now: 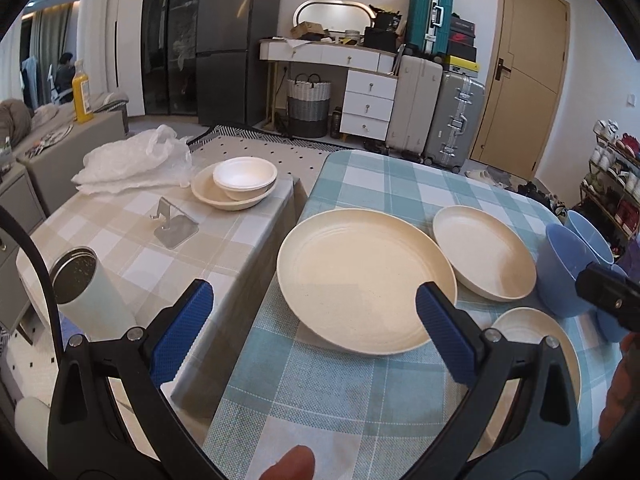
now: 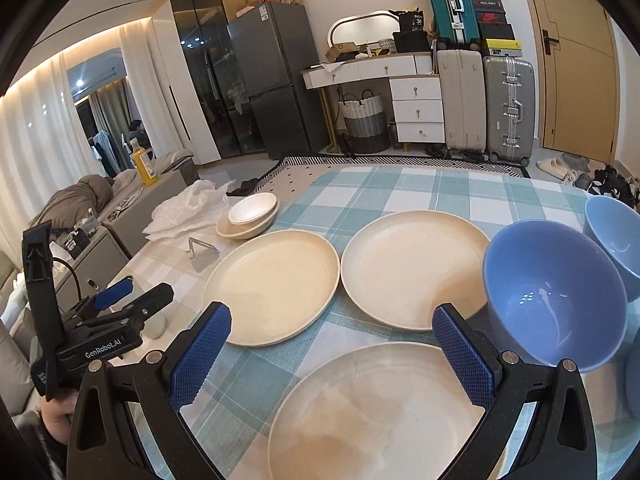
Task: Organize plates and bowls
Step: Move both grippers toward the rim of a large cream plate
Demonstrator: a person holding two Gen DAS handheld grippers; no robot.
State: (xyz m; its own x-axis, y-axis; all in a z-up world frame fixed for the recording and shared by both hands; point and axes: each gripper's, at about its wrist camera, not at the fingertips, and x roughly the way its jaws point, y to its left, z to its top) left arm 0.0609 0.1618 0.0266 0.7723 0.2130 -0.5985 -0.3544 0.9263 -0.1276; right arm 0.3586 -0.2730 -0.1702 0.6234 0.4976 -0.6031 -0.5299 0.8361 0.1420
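Three cream plates lie on the blue checked table: a large left plate (image 1: 360, 276) (image 2: 272, 284), a far plate (image 1: 484, 256) (image 2: 412, 268) and a near plate (image 1: 532, 344) (image 2: 380, 412). Two blue bowls (image 2: 556, 296) (image 2: 616, 240) stand at the right; the nearer one also shows in the left wrist view (image 1: 568, 272). A white bowl (image 1: 245, 174) sits in a cream dish (image 1: 224, 196) on the beige side table. My left gripper (image 1: 314, 304) is open over the large plate's near edge. My right gripper (image 2: 332, 328) is open above the near plate.
The beige table (image 1: 132, 248) carries a crumpled plastic bag (image 1: 132, 160), a clear phone stand (image 1: 176, 224) and a metal-lidded white tumbler (image 1: 88, 288). Suitcases (image 2: 508, 108), a dresser and a fridge stand beyond the tables.
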